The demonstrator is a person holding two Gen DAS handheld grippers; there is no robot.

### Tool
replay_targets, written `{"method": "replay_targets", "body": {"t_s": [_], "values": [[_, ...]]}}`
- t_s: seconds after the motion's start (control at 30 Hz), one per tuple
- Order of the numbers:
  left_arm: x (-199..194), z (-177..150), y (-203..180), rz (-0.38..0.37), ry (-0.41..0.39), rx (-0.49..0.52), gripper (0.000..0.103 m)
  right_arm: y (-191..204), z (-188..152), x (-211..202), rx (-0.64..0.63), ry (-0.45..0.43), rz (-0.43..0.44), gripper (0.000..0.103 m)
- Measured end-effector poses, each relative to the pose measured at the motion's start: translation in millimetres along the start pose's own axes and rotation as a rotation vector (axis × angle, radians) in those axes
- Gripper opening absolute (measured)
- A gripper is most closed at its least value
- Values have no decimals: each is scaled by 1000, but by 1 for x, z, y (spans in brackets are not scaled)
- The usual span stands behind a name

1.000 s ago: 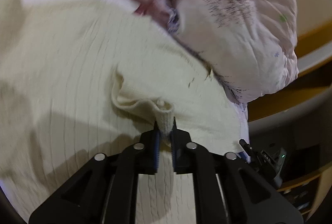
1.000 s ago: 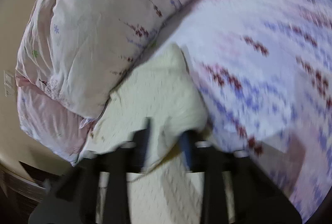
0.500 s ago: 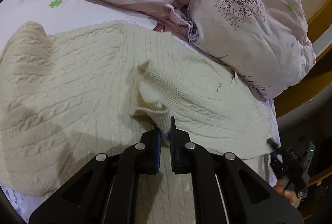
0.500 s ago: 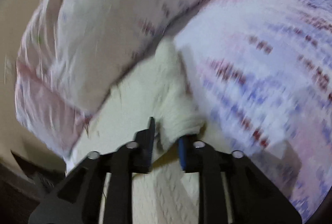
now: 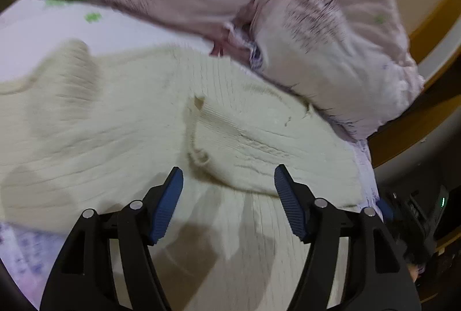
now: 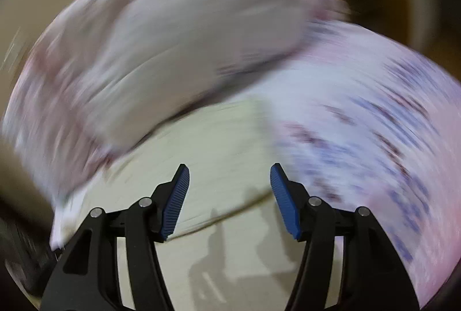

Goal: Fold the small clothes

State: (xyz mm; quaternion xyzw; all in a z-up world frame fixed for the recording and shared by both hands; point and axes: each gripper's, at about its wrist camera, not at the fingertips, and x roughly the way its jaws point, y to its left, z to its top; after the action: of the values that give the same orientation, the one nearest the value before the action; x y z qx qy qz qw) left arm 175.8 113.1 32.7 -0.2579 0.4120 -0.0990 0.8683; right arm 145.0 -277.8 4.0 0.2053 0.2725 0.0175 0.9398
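Both my left claw (image 5: 227, 177) and right claw (image 6: 229, 175) gape released over the cream cable-knit sweater (image 5: 115, 123), pink pillows (image 5: 331, 31) at the frame's top.

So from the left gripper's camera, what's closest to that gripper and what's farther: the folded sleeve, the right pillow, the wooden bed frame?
1. Folded sleeve of the sweater: nearest, just ahead of the open left gripper.
2. Right pillow: farther, up and to the right.
3. Wooden bed frame: farthest, at the right edge behind the pillow.
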Motion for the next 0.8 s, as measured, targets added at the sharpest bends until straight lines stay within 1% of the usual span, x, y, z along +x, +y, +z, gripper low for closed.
{"method": "replay_targets", "body": {"t_s": [0.07,0.1,0.17,0.27,0.37,0.43,0.5,0.57,0.6,0.63,0.67,0.7,0.73,0.8], "values": [[-22,-8,10,-13,-26,-15,71,48,-5,19,-189,94,55,58],[-33,-12,16,-13,-40,-30,72,65,-9,26,-251,122,62,58],[-59,-23,37,5,-76,-74,72,107,-25,47,-408,181,76,54],[-94,-39,72,54,-121,-161,72,147,-45,72,-535,224,68,53],[-123,-53,107,108,-172,-249,72,171,-57,85,-609,218,55,53],[-138,-58,126,140,-206,-303,72,188,-73,99,-714,258,12,55],[-150,-61,149,162,-237,-381,72,193,-85,95,-796,189,-37,56],[-156,-62,168,161,-263,-466,72,191,-84,90,-781,195,-27,57],[-158,-62,176,155,-272,-505,72,186,-79,86,-728,225,16,59],[-158,-61,182,140,-284,-539,71,182,-75,84,-685,245,51,62],[-160,-60,189,113,-306,-578,71,178,-72,81,-642,260,82,63],[-161,-60,195,99,-322,-613,70,172,-69,77,-610,264,100,63],[-162,-59,199,91,-337,-645,67,171,-68,74,-597,262,108,64],[-166,-57,211,71,-381,-712,66,167,-64,67,-576,256,124,64]]}}
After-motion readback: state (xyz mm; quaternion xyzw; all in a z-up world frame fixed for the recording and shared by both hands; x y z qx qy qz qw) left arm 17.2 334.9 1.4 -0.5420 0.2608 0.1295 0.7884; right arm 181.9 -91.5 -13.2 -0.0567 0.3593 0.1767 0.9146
